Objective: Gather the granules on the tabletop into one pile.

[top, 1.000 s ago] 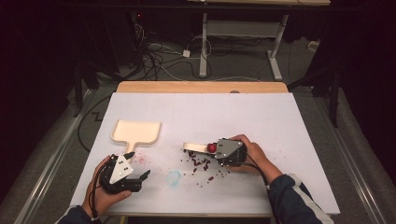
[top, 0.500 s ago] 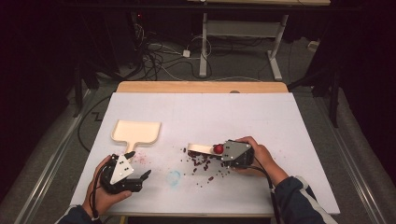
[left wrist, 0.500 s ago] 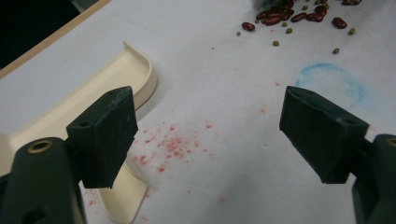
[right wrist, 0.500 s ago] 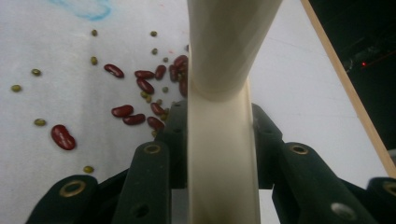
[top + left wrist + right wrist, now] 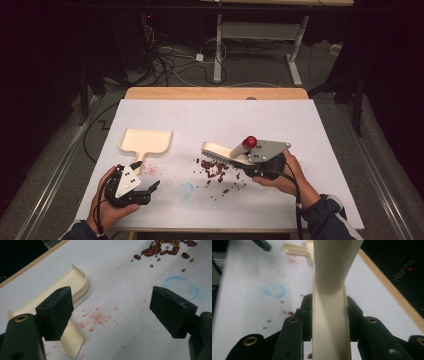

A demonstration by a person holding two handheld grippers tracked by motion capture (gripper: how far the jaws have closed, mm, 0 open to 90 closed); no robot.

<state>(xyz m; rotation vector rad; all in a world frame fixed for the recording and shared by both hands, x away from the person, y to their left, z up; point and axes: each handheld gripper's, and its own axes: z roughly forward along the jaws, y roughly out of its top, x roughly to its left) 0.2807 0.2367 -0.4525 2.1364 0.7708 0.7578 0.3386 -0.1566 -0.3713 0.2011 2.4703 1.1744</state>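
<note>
Nearest, the left hand-held gripper (image 5: 148,190) is held wide open left of the scattered beans (image 5: 216,171), while right of the beans a cream brush (image 5: 226,153) is clamped by the right hand-held gripper (image 5: 329,315), the dustpan (image 5: 145,142) lying beyond on the counter (image 5: 280,125).

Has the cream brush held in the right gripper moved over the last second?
Yes. The cream brush has shifted right, away from the cream dustpan, with the right gripper.
</note>
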